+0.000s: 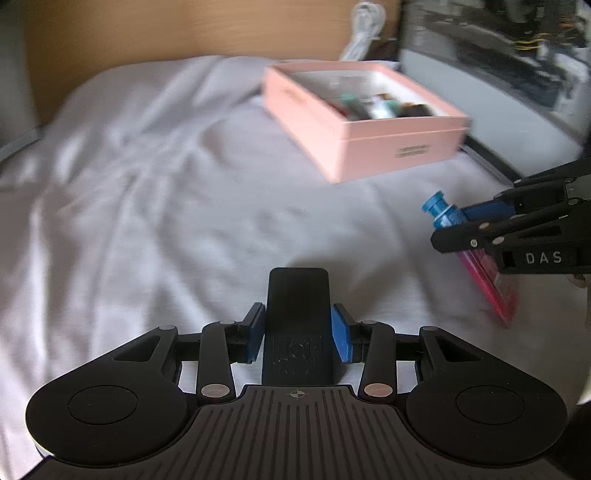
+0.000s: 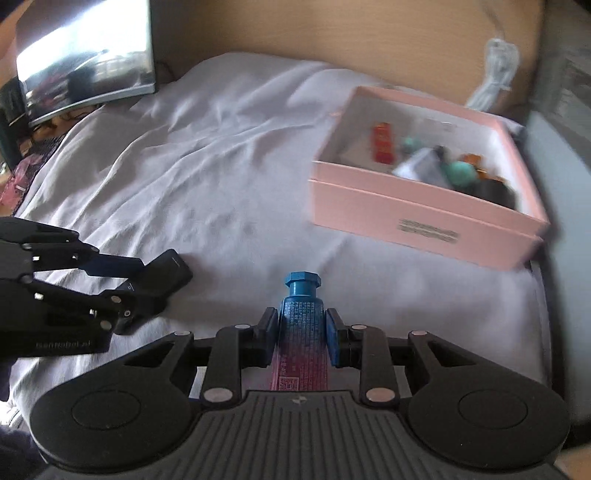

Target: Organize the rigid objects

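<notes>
My left gripper [image 1: 298, 332] is shut on a flat black case [image 1: 298, 317], which stands upright between the blue pads above the white sheet. My right gripper [image 2: 301, 338] is shut on a tube [image 2: 301, 332] with a blue cap and a blue-to-pink body, cap pointing forward. In the left wrist view the right gripper [image 1: 465, 229] comes in from the right edge with the tube [image 1: 447, 212] slanting down to its pink end. In the right wrist view the left gripper [image 2: 147, 284] with the black case [image 2: 170, 275] sits at the left. An open pink box [image 2: 421, 218] holds several small items.
The pink box [image 1: 369, 147] rests on a wrinkled white sheet [image 1: 166, 184] over a bed, against a wooden headboard [image 1: 184, 29]. A white cable [image 2: 495, 74] hangs behind the box. A curved monitor [image 2: 85, 62] stands at the far left of the right wrist view.
</notes>
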{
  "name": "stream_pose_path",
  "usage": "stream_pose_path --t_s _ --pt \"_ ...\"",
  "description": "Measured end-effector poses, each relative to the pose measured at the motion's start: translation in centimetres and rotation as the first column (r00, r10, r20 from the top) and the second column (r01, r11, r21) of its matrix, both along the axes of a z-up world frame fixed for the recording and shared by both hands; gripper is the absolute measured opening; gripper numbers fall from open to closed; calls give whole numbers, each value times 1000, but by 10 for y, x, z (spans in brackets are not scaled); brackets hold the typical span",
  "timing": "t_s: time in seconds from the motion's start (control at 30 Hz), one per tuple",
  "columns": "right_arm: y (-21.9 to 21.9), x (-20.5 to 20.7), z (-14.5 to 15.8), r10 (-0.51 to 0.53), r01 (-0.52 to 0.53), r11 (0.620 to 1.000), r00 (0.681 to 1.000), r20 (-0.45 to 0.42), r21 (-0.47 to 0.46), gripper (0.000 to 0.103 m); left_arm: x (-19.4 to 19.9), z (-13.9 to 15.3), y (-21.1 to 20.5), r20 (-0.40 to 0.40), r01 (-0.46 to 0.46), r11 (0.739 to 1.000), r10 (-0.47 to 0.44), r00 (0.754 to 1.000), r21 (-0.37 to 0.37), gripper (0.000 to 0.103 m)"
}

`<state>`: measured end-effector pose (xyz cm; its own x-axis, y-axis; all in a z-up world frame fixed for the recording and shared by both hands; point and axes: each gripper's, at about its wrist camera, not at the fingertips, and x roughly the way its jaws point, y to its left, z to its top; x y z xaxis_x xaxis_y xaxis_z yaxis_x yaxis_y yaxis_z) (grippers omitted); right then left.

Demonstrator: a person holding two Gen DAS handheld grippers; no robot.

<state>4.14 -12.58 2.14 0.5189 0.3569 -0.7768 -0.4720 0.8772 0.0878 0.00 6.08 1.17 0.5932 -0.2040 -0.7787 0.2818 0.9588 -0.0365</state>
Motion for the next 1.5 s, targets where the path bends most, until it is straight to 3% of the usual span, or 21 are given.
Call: stream_pose_path --t_s 0.2,0.53,0.67,0.8,0.87,0.93,0.97,1.0,1.13,1.27,1.37,1.5 --pt "-37 -22 31 -96 99 995 992 82 -27 27 6 31 -22 52 101 992 -97 994 -69 43" --pt "-67 -13 105 -172 163 985 947 271 57 26 65 129 -27 270 136 962 -70 960 -235 43" --pt "-66 10 138 -198 183 980 904 378 76 26 97 168 -33 354 160 948 -55 934 -277 43" --pt "-54 48 159 -214 217 975 830 516 55 26 142 191 -46 421 197 935 -58 905 -294 43" --pt "-46 70 157 -207 235 972 809 551 20 30 165 186 -50 391 181 936 -51 919 -303 44" --pt "-38 80 149 -200 255 967 809 552 -24 47 184 174 -54 347 145 949 -41 937 -279 44" --pt "-36 77 144 -186 236 972 820 542 -24 60 189 165 -56 334 134 956 -41 942 -260 44" --pt "-36 71 137 -161 198 980 834 528 -13 67 191 155 -56 318 126 960 -41 947 -250 44" --pt "-26 51 97 -95 126 991 893 439 -42 67 184 115 -45 219 61 961 -1 976 -269 43" --pt "-18 42 51 -131 154 986 952 277 -64 67 156 83 -30 144 19 970 17 989 -244 43" --pt "-17 31 26 -194 209 976 963 188 -61 67 127 61 -19 100 6 979 15 995 -204 43" --pt "-17 19 3 -286 290 956 954 85 -43 67 90 33 -10 42 -2 986 9 999 -165 44"
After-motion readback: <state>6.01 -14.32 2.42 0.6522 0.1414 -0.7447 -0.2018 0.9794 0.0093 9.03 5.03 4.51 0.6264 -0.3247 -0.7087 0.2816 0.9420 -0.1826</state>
